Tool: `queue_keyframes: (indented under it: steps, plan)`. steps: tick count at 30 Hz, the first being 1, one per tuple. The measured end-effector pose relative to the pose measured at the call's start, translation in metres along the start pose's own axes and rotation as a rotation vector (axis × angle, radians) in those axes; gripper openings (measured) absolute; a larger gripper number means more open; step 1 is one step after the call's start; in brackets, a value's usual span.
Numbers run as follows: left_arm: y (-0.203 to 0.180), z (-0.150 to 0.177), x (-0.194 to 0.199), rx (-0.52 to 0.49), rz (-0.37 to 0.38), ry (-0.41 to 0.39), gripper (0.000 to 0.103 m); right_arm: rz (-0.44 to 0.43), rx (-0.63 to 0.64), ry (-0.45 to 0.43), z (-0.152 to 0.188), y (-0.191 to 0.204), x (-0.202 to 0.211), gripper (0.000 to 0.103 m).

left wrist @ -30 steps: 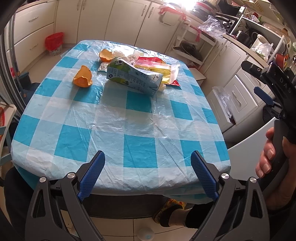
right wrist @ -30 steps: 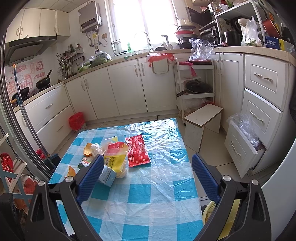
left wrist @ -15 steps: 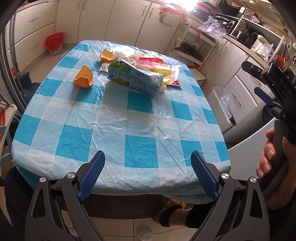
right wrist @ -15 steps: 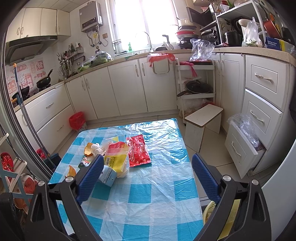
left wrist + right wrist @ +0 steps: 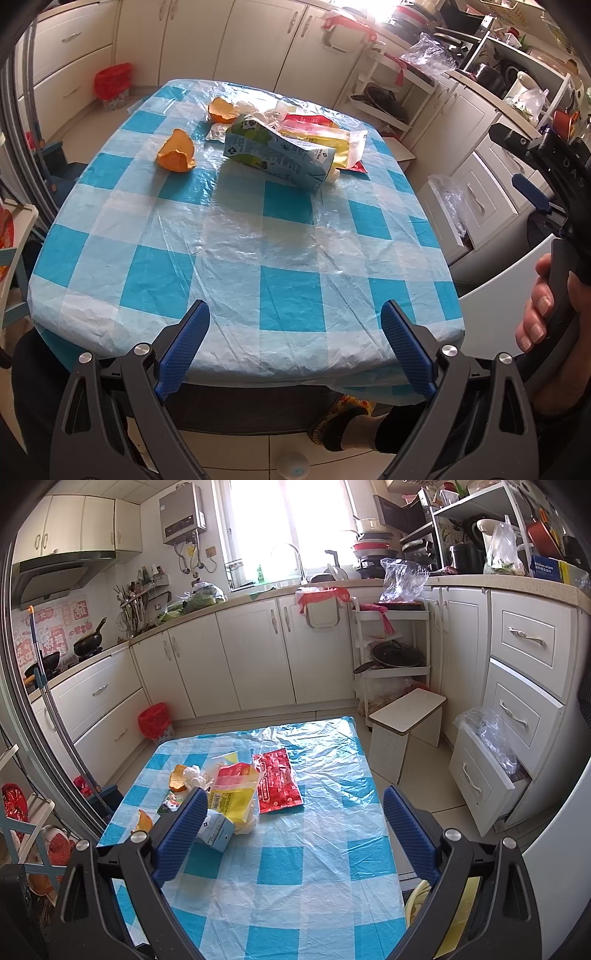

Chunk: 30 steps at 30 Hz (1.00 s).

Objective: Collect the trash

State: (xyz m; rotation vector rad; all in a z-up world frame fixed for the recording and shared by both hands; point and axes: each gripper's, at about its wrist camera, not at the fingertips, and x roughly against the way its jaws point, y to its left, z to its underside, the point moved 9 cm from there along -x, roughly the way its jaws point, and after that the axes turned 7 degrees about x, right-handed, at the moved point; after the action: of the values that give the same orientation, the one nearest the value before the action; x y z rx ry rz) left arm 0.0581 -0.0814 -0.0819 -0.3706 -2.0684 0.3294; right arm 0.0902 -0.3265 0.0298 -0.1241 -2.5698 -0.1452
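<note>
Kitchen scene, two wrist views. The tabletop (image 5: 236, 243), covered by a blue-and-white checked plastic cloth, carries a cluster of trash toward its far end – at about 12 o'clock in the left wrist view. A blue-and-green drink carton (image 5: 277, 157) lies on its side in front of a yellow packet (image 5: 321, 138) in a clear bag; an orange peel (image 5: 176, 153) sits apart at 10 o'clock of the carton, and a second peel (image 5: 221, 110) lies farther back beside crumpled white tissue (image 5: 255, 110). In the right wrist view a flat red wrapper (image 5: 279, 780) lies just right of the yellow packet, its edge touching or nearly so, while the carton's end shows partly behind the left blue pad of that gripper.

The left gripper (image 5: 293, 347) hovers at the near edge of the tabletop with its jaws spread wide and nothing between them. The right gripper (image 5: 291, 834) hangs above the cloth, jaws likewise wide apart and holding nothing – in the left wrist view its black body appears at 3 o'clock, gripped by the person's right hand (image 5: 546, 306).

On the floor, a red-lined bin (image 5: 155, 722) stands against the cabinets at 10 o'clock of the tabletop; a small white stool (image 5: 406, 716) stands at 2 o'clock, near an open drawer (image 5: 480, 775) holding a clear plastic bag
</note>
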Motion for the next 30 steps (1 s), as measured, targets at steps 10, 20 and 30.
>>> queue_keyframes:
  steps: [10,20,30]
  plan:
    - [0.008,0.002,0.001,0.009,-0.011,-0.001,0.090,0.001,0.001,0.000,0.000,0.001,0.000,0.092]
    - [0.018,0.004,0.001,0.022,-0.025,0.002,0.090,0.001,0.002,0.000,0.000,0.001,0.000,0.092]
    - [0.030,0.005,0.001,0.043,-0.039,0.005,0.090,-0.002,0.004,0.001,0.000,0.001,0.001,0.092]
